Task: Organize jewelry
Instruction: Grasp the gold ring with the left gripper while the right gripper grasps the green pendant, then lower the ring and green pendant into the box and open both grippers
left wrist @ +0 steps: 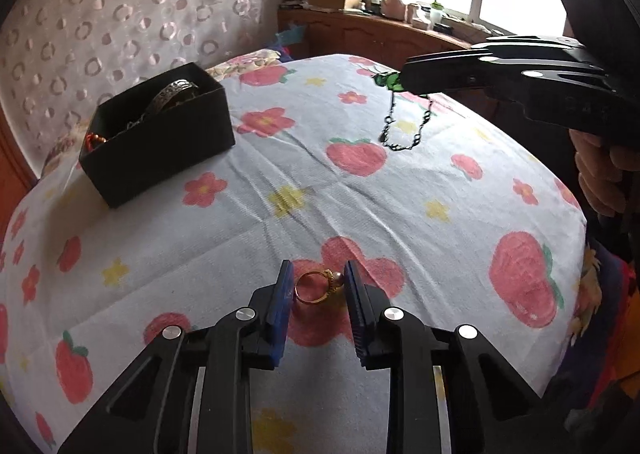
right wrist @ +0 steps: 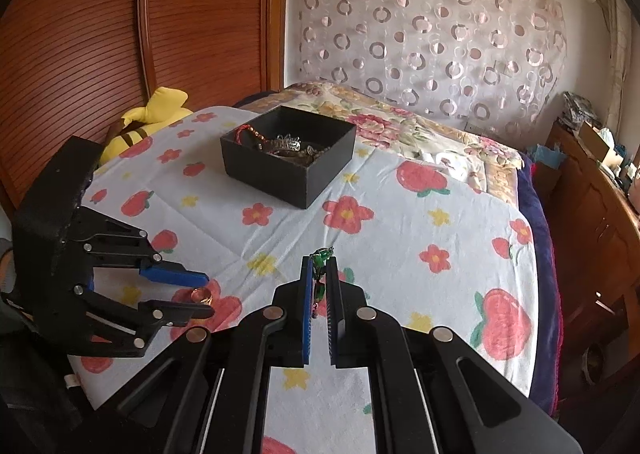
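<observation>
The left gripper (left wrist: pixel 318 274) is lowered to the strawberry-print cloth (left wrist: pixel 248 222) with its jaws parted wide on either side of a gold ring (left wrist: pixel 316 286), which lies on the cloth between the blue pads and apart from both. The right gripper (right wrist: pixel 320 286) is raised above the cloth, jaws narrowed onto a green-beaded chain necklace (left wrist: pixel 394 110) that dangles below. The black jewelry box (right wrist: pixel 290 152) sits well beyond both, holding bracelets.

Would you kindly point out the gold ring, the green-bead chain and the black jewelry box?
gold ring (left wrist: pixel 316 287): left wrist view, on its band.
green-bead chain (left wrist: pixel 389 80): left wrist view, on the green beads.
black jewelry box (right wrist: pixel 267 174): right wrist view, on its front wall.
</observation>
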The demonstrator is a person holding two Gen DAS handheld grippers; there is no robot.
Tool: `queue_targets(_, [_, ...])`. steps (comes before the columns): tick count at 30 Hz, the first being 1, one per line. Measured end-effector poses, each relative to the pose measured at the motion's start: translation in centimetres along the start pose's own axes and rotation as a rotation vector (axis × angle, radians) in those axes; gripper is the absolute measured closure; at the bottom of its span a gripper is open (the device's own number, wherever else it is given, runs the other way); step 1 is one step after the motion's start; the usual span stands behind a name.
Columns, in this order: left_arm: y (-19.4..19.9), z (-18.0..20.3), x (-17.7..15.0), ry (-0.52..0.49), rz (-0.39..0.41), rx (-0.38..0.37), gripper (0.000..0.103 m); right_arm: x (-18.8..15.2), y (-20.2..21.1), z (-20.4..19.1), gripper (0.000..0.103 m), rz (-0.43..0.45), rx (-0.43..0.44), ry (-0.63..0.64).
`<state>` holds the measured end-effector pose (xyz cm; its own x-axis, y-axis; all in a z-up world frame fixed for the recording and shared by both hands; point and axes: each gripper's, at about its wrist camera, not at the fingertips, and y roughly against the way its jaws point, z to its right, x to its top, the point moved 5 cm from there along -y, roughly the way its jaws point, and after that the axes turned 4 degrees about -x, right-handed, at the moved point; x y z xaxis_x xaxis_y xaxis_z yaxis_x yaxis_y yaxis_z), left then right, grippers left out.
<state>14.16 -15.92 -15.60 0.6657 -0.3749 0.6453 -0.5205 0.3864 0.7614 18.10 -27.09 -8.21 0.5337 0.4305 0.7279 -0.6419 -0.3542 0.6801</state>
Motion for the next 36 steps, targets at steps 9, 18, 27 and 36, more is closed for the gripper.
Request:
queue_targets(9, [1.6,-2.3,1.1,0.029,0.046,0.029,0.079,1.4,-0.5,-0.8,0.096,0.024,0.009,0.018])
queue_targets(18, [3.3,-9.4,6.4,0.109,0.147,0.144,0.079,8.8,-2.2,-1.2,0.096,0.124,0.009,0.025])
queue_targets(27, [2.9,-15.6,9.4,0.223,0.178,0.183,0.079,14.0,-8.0,-0.7,0.095,0.098,0.041,-0.022])
queue_targets(36, [2.0,-17.8,10.2,0.269,0.18,0.197,0.079,14.2,-11.3,0.0,0.092,0.048,0.057,-0.109])
